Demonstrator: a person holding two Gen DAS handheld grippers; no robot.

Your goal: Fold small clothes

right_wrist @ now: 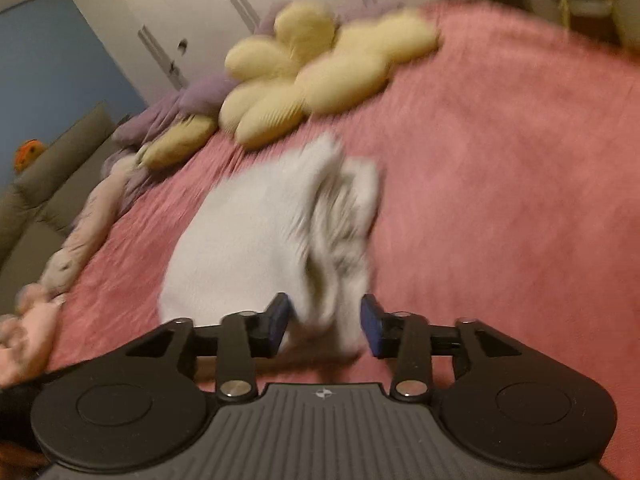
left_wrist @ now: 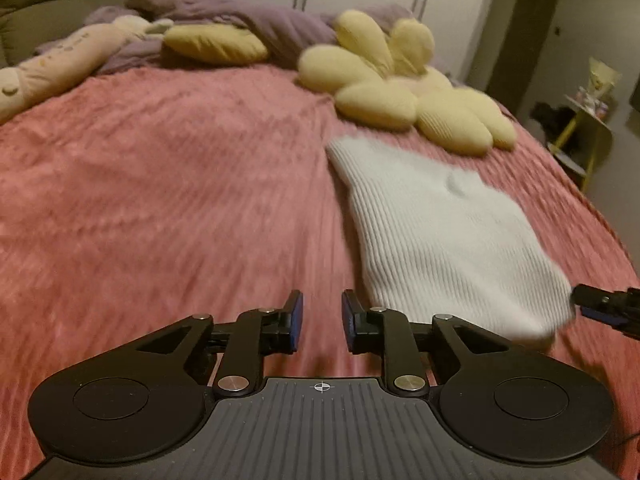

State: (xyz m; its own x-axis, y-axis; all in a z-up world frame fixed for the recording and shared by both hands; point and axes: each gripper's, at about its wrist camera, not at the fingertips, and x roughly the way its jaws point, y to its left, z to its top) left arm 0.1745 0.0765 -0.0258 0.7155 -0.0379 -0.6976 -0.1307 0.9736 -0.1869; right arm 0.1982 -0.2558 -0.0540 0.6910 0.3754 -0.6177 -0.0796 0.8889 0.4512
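Note:
A white ribbed knit garment (left_wrist: pixel 440 232) lies on the pink bedspread (left_wrist: pixel 180 200), stretching away to the right of my left gripper (left_wrist: pixel 322 320). That gripper hovers over bare bedspread, its jaws a little apart with nothing between them. The tip of my right gripper (left_wrist: pixel 580 304) shows at the garment's near right corner. In the blurred right wrist view, the garment (right_wrist: pixel 240 240) has a bunched, raised edge. Its near end sits between the jaws of my right gripper (right_wrist: pixel 325 324). The jaws stand apart and the blue pads (right_wrist: pixel 370 326) do not visibly press on the cloth.
A yellow flower cushion (left_wrist: pixel 400 84) lies just beyond the garment. A yellow pillow (left_wrist: pixel 216 44), a purple duvet (left_wrist: pixel 256 16) and a long pink plush toy (left_wrist: pixel 68 60) line the far side. A yellow side table (left_wrist: pixel 588 132) stands off the bed's right edge.

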